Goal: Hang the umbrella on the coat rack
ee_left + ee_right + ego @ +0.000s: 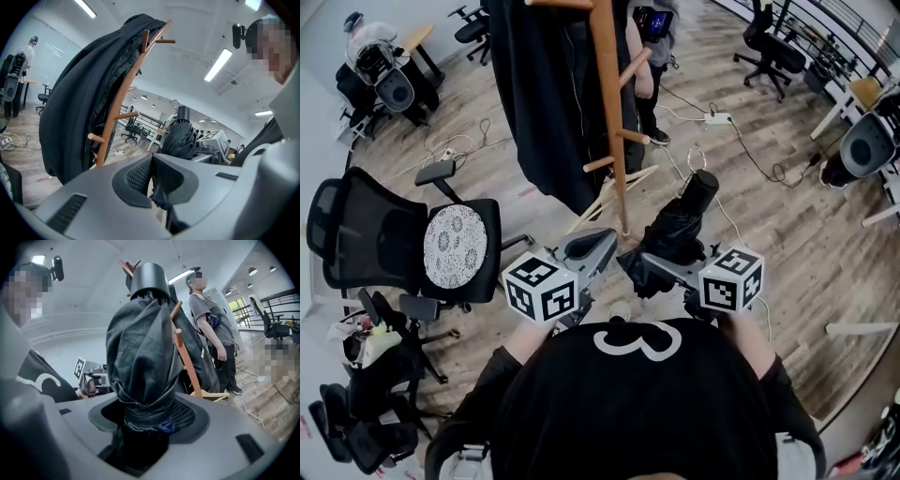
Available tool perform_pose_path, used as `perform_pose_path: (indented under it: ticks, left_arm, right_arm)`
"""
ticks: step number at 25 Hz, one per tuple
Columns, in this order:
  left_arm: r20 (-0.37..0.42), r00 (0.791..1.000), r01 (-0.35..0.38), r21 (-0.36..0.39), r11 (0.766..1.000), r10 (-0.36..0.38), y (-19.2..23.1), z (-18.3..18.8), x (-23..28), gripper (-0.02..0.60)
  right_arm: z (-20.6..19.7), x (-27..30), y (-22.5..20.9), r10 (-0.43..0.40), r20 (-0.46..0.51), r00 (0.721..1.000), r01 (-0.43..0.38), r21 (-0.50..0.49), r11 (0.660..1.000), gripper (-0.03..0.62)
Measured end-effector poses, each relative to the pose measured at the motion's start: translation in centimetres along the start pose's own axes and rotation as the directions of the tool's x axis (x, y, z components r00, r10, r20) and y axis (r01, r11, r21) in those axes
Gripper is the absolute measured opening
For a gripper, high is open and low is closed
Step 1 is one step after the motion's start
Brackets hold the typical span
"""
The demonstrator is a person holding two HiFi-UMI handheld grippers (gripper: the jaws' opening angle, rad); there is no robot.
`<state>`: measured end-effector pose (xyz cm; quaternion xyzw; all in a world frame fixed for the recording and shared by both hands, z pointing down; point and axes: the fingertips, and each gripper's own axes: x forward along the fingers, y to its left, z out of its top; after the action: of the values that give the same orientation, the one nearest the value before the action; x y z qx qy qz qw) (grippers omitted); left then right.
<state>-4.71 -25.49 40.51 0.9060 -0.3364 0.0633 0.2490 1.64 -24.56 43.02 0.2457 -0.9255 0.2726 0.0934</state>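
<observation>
Beside the brown wooden coat rack (609, 112), the head view shows the right gripper (659, 267) carrying a folded black fabric umbrella (680, 230); the left gripper view shows the left gripper (151, 161) with jaws closed on nothing; the right gripper view shows jaws clamped round the umbrella's canopy, so the next move is probably raising its handle end to a free wooden peg (633, 136).

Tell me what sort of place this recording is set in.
Most likely an open-plan office or lab: swivel office chairs, desks at the edges, a power strip with cables on the wood-look floor.
</observation>
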Motion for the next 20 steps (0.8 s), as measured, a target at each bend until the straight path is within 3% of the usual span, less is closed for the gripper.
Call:
perform_pose_path:
  ticks: [11,20]
  left_arm:
    - [-0.014,1.000,0.017,0.001,1.000,-0.017,5.3,2.4,1.0,0.015]
    - [-0.040,0.999,0.032,-0.007,0.999,-0.032,8.6,2.7,1.6,0.015]
  right_arm:
    - [1.5,4.6,-3.1,-0.032,-0.028,0.999,0.032,0.008,0.999,0.275]
    - [0.4,7.4,-4.5,-0.050,-0.046,0.998,0.052,0.052,0.997,0.275]
